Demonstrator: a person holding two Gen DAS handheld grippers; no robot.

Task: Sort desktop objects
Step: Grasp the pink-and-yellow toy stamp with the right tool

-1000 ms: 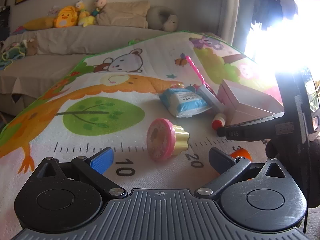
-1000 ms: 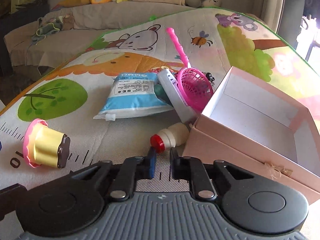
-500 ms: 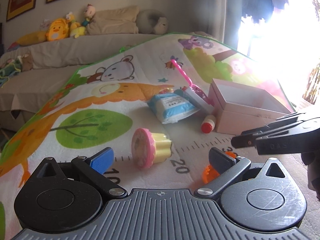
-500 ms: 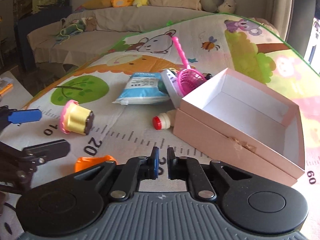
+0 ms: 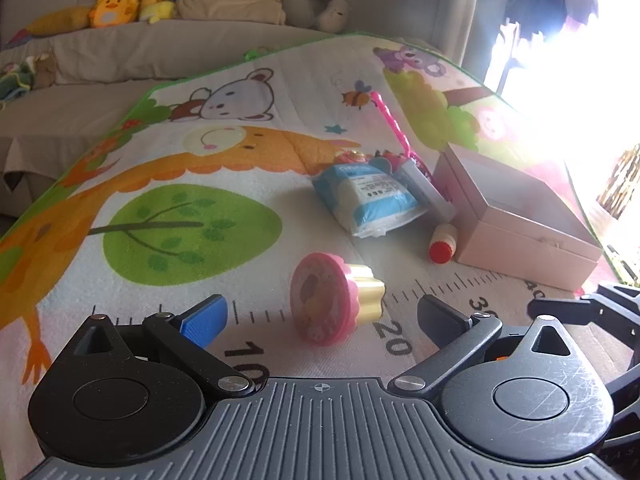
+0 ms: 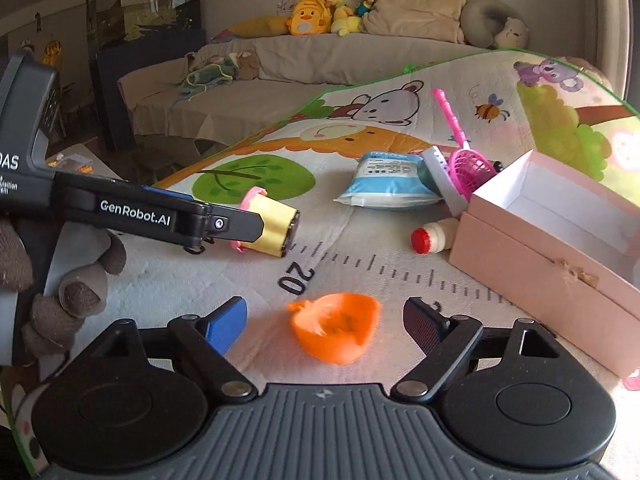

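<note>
My left gripper (image 5: 320,316) is open, its fingers either side of a pink-and-yellow toy cupcake (image 5: 334,304) lying on its side on the play mat; the cupcake also shows in the right wrist view (image 6: 272,226). My right gripper (image 6: 324,320) is open with an orange toy cup (image 6: 336,326) lying on the mat between its fingers. An open pink box (image 6: 560,236) sits to the right. A small red-capped bottle (image 6: 432,236), a blue-white packet (image 6: 388,180), a white-grey flat object (image 6: 440,178) and a pink toy net (image 6: 466,160) lie beside the box.
The cartoon play mat (image 5: 180,216) has a printed ruler along its near side. A sofa with plush toys (image 6: 320,20) stands behind the mat. The left gripper's body (image 6: 132,208) reaches in from the left in the right wrist view. Bright window glare fills the right of the left wrist view.
My right gripper has opened and pulled back and down to the orange cup. My left gripper has shifted so the cupcake sits between its fingers.
</note>
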